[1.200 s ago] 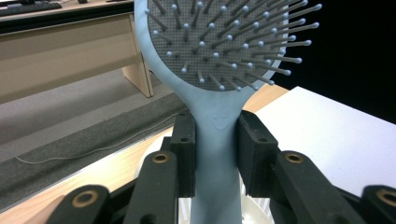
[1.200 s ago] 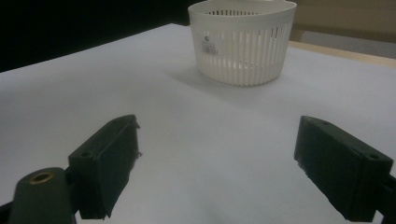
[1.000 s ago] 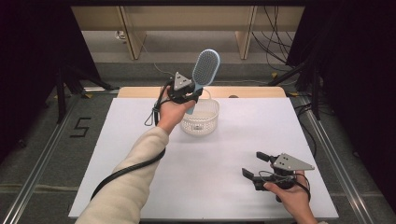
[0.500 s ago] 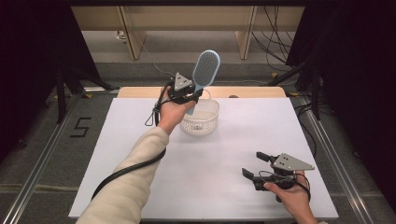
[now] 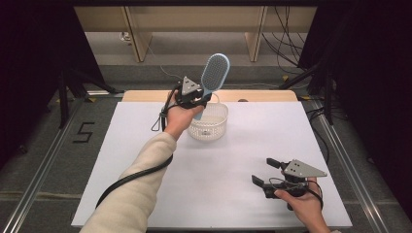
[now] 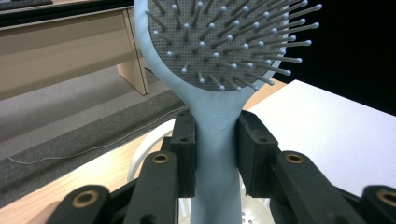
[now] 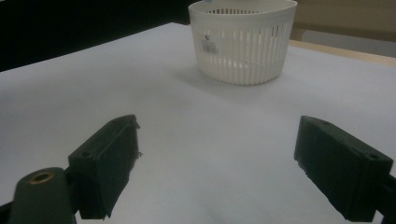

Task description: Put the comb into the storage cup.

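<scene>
High view: nothing has shifted vs the two earlier shots. The left gripper [image 5: 193,95] is in the same spot, w/ the blue hairbrush [image 5: 214,74] upright, head up and tilted a bit to the right, over the far-left rim of the white basket [image 5: 209,122]. The right gripper [image 5: 272,174] hasn't budged either, low over the near-right part of the table [image 5: 145,145], well apart from the basket. No change probably means a pause w/ the brush lifted: it's neither set into the basket nor carried off, so the placing or removing step looks unfinished.

Left gripper view: the fingers [image 6: 184,149] are closed partway, pads pressing both sides of the brush handle just below the head. Grip looks firm and centred; bristle side [image 6: 224,42] faces the camera. The basket's rim and perforated bottom [image 6: 252,217] sit right under the handle, so the brush hangs above the basket opening or its edge. Can't tell whether the handle tip is inside.

Right gripper view: the fingers [image 7: 107,158] stand wide apart, nothing between them, just above bare table. The basket [image 7: 243,39] is ahead, off towards the far side and untouched.
</scene>
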### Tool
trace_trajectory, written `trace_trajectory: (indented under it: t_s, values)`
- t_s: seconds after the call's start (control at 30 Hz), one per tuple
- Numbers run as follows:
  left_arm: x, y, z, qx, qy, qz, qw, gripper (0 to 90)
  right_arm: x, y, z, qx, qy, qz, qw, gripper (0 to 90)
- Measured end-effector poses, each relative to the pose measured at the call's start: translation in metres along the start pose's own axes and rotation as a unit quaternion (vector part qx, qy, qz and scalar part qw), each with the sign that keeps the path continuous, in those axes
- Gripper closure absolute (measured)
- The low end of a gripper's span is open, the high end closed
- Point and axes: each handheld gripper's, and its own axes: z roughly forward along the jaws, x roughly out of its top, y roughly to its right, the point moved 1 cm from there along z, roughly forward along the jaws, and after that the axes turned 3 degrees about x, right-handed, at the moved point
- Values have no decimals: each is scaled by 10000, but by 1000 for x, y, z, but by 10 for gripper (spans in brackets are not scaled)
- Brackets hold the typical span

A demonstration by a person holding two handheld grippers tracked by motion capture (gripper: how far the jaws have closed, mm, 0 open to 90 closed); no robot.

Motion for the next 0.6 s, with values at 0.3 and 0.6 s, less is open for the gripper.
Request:
trace_trajectory:
  t_s: [0.3, 0.6]
  values:
    - [-1, 2, 2, -65, -1, 84, 9999, 699, 0, 0, 0, 12, 6, -1, 10000, 146]
    - [-3, 2, 3, -99, -22, 148, 9998, 699, 0, 0, 0, 11, 14, 2, 10000, 147]
